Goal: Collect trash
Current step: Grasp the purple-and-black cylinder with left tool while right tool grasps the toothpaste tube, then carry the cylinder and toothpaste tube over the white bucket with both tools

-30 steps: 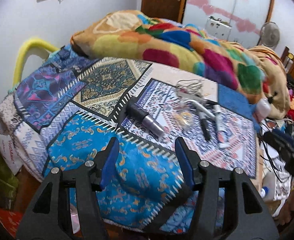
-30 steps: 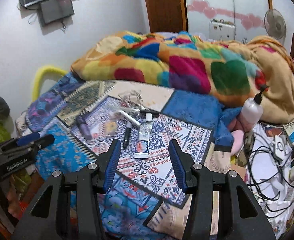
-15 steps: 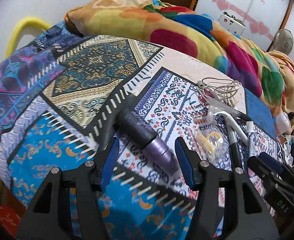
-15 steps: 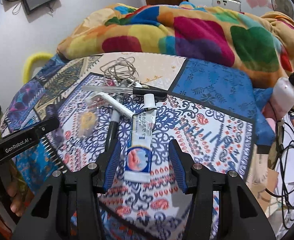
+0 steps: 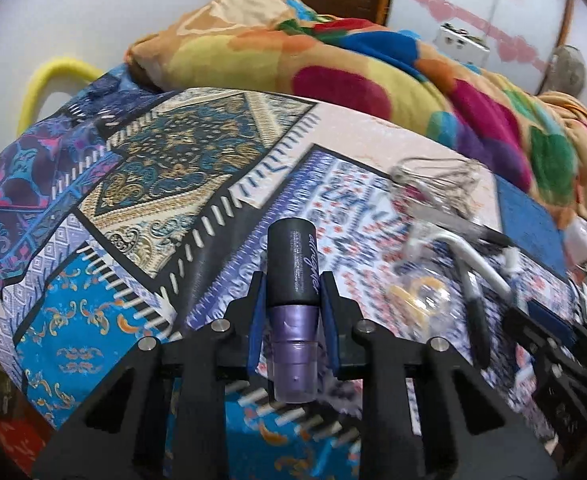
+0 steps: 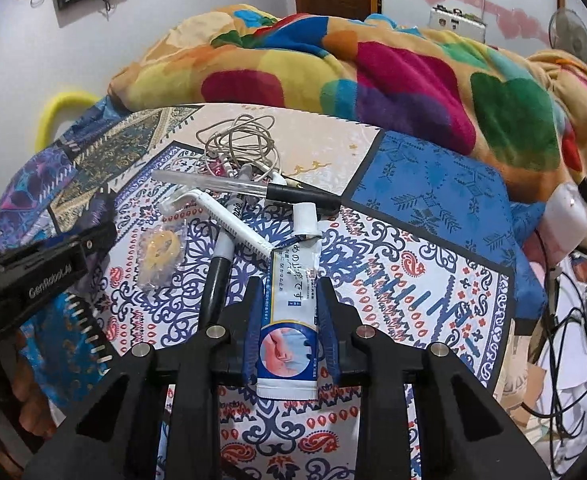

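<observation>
The left hand-held gripper (image 5: pixel 292 312) has just been closing and is clamped on a purple-and-black cosmetic tube (image 5: pixel 292 308) over the patterned bedspread (image 5: pixel 93 200). To its right lie a clear wrapper (image 6: pixel 160 252), a black marker (image 6: pixel 217 276) and a white razor (image 6: pixel 229 220). The right hand-held gripper (image 6: pixel 289 320), jaws likewise just closing, is clamped on a white ointment tube (image 6: pixel 291 308) on the bed, in front of the tangled earphone cable (image 6: pixel 241 144)
</observation>
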